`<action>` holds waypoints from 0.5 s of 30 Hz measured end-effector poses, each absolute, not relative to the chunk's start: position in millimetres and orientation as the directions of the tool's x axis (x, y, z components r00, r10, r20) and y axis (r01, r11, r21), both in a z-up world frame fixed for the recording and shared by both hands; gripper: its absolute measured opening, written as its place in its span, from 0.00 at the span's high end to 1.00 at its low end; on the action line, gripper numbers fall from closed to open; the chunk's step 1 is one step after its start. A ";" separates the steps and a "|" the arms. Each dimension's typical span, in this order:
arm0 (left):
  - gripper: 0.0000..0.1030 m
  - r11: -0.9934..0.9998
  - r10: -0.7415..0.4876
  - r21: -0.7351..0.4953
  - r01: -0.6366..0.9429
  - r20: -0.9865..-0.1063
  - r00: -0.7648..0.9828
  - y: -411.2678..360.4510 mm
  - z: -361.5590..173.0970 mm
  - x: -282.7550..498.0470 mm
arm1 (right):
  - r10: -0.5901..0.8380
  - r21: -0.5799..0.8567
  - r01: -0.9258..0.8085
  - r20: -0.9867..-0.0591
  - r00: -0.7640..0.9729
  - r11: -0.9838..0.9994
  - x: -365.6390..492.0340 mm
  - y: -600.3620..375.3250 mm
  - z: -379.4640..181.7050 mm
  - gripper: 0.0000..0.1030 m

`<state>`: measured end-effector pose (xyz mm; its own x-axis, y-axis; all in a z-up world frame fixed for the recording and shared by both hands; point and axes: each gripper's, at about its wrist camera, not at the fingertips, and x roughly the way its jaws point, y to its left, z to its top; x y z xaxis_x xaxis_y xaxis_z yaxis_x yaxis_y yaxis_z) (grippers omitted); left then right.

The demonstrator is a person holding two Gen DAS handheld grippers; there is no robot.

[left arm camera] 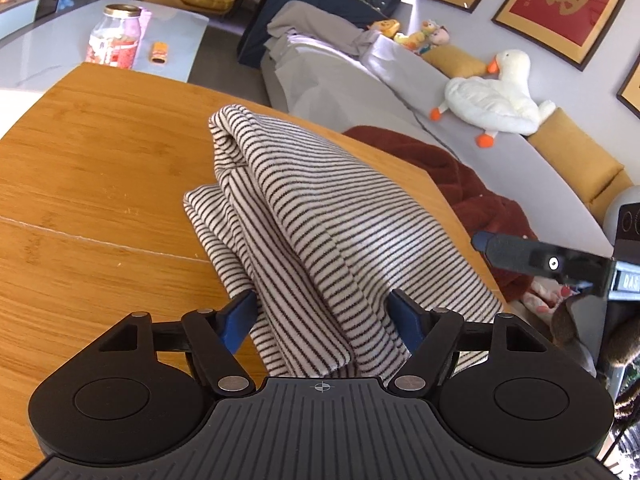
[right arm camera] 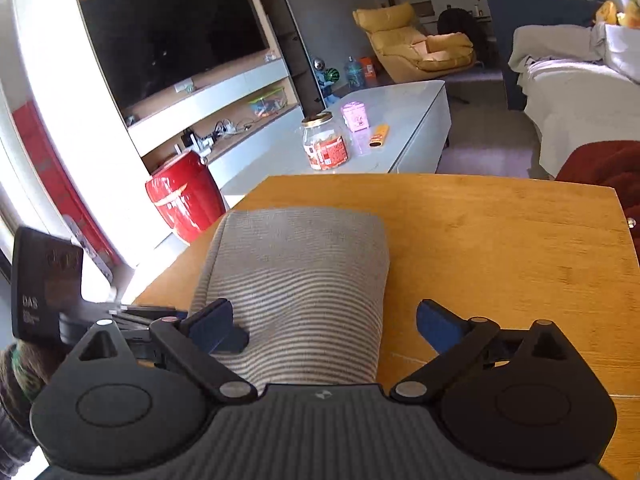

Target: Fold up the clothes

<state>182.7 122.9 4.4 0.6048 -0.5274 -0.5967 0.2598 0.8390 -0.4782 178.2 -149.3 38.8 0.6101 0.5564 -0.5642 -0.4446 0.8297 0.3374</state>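
A striped garment (left arm camera: 304, 216), white with dark stripes, lies folded in a bundle on the wooden table (left arm camera: 100, 168). My left gripper (left arm camera: 322, 314) is open, its blue pads on either side of the garment's near end, with the cloth between them. In the right wrist view the same garment (right arm camera: 296, 280) is a folded rectangle, blurred by motion. My right gripper (right arm camera: 324, 324) is open above its near end, the left pad over the cloth, the right pad over bare table (right arm camera: 500, 248). The right gripper's finger also shows in the left wrist view (left arm camera: 532, 258).
A glass jar (right arm camera: 325, 142), a pink tin (right arm camera: 355, 117) and an orange pack (right arm camera: 379, 135) stand on a white coffee table (right arm camera: 416, 120). A red drum stool (right arm camera: 184, 196) stands left of the table. A sofa with a dark red blanket (left arm camera: 460, 184) and a plush goose (left arm camera: 496, 96) lies right.
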 end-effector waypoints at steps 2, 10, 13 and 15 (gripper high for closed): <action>0.26 0.836 -0.531 -0.481 0.262 -0.594 0.604 123.5 3.9 182.9 | 0.564 0.371 -0.424 -0.559 0.608 0.826 187.0 -152.7 37.1 0.04; 0.26 0.830 -0.541 -0.491 0.265 -0.592 0.597 124.2 2.5 185.5 | 0.568 0.448 -0.350 -0.614 0.549 0.823 205.1 -144.1 -3.8 0.04; 0.26 0.829 -0.543 -0.490 0.269 -0.593 0.595 123.5 2.4 186.2 | 0.583 0.472 -0.345 -0.614 0.532 0.811 204.8 -142.9 -11.8 0.04; 0.26 0.827 -0.546 -0.494 0.269 -0.592 0.593 123.8 2.2 187.0 | 0.593 0.489 -0.339 -0.609 0.527 0.804 205.5 -144.3 -12.8 0.04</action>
<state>187.0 123.8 2.2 0.5927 -0.5463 -0.5918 0.2693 0.8270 -0.4935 205.5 -144.3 -12.8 0.5270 0.5929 -0.6089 -0.3390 0.8037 0.4891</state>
